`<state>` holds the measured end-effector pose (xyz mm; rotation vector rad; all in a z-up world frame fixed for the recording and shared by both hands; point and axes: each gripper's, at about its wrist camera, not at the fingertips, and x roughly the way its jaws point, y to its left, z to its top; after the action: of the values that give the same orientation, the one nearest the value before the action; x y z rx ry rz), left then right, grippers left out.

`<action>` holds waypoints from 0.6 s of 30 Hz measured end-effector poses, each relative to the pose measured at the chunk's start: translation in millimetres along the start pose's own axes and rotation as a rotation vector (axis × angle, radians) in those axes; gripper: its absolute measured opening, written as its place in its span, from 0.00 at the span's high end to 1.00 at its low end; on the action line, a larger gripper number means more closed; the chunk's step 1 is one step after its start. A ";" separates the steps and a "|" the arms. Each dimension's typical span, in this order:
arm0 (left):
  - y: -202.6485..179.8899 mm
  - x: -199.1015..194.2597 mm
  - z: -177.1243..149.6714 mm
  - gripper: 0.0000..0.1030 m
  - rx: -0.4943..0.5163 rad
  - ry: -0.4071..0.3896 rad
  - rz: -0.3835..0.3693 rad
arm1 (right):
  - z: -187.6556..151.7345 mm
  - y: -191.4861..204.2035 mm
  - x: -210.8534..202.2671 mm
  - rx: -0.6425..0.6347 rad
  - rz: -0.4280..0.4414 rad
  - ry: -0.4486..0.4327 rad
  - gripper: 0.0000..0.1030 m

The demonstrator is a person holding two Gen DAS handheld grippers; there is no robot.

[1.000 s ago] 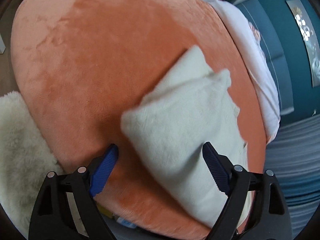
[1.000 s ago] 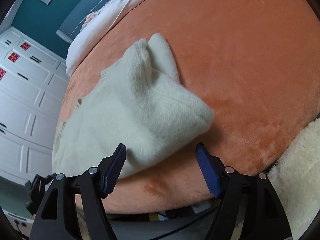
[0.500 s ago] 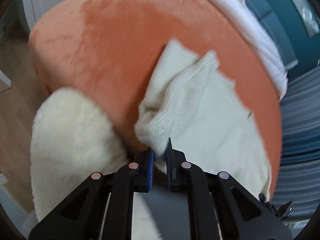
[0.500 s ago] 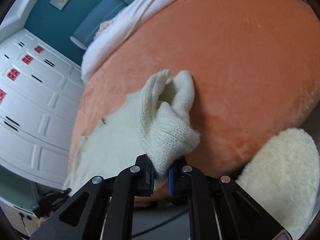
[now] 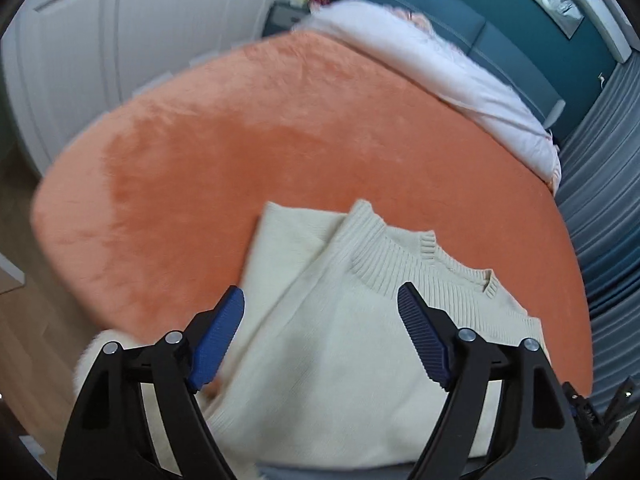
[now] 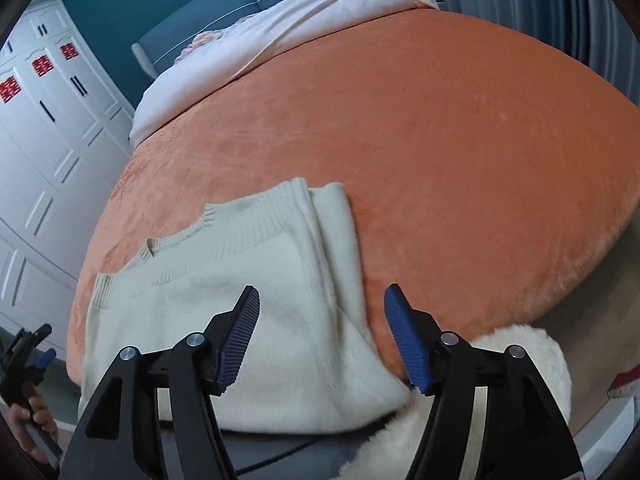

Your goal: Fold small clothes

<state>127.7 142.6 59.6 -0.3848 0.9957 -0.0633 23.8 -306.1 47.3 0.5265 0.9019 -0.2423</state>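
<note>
A cream knitted sweater (image 5: 332, 344) lies flat on the orange plush bed cover (image 5: 280, 152), ribbed collar away from me, one sleeve folded along its side. It also shows in the right wrist view (image 6: 240, 300). My left gripper (image 5: 320, 320) is open and empty just above the sweater's body. My right gripper (image 6: 320, 320) is open and empty over the sweater's folded side edge near the bed's front edge.
A white duvet (image 5: 440, 64) lies at the head of the bed by a blue headboard (image 6: 248, 4). A fluffy cream rug (image 6: 480, 400) lies below the bed's front edge. White wardrobe doors (image 6: 44, 128) stand to one side, grey curtains (image 5: 600, 208) to the other.
Both grippers closed on the sweater's bunched end, pulled it toward the bed's front edge and let go. The sweater now lies flat and both grippers are open and raised.
</note>
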 end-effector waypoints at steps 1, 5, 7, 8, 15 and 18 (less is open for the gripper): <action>2.6 19.4 4.5 0.26 -0.025 0.056 -0.030 | 4.3 2.8 16.3 -0.003 0.004 0.023 0.38; -0.3 68.8 5.8 0.84 -0.037 0.170 0.003 | 8.6 21.0 61.6 0.011 0.037 0.100 0.64; 0.6 53.6 9.2 0.93 -0.055 0.145 -0.036 | 15.6 29.1 48.4 -0.014 0.078 0.064 0.90; 2.2 40.4 13.6 0.93 -0.073 0.109 -0.076 | 18.4 33.4 27.5 -0.025 0.129 -0.004 0.91; 6.5 47.5 18.8 0.93 -0.008 0.094 0.029 | 22.4 29.4 20.2 -0.071 0.090 -0.072 0.91; 7.1 77.2 11.4 0.91 0.010 0.144 0.102 | 11.9 0.1 86.9 0.038 0.031 0.134 0.90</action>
<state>178.6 135.0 0.5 -0.3229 1.1559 -0.0038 84.4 -310.8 -15.9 0.5970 1.0200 -0.1983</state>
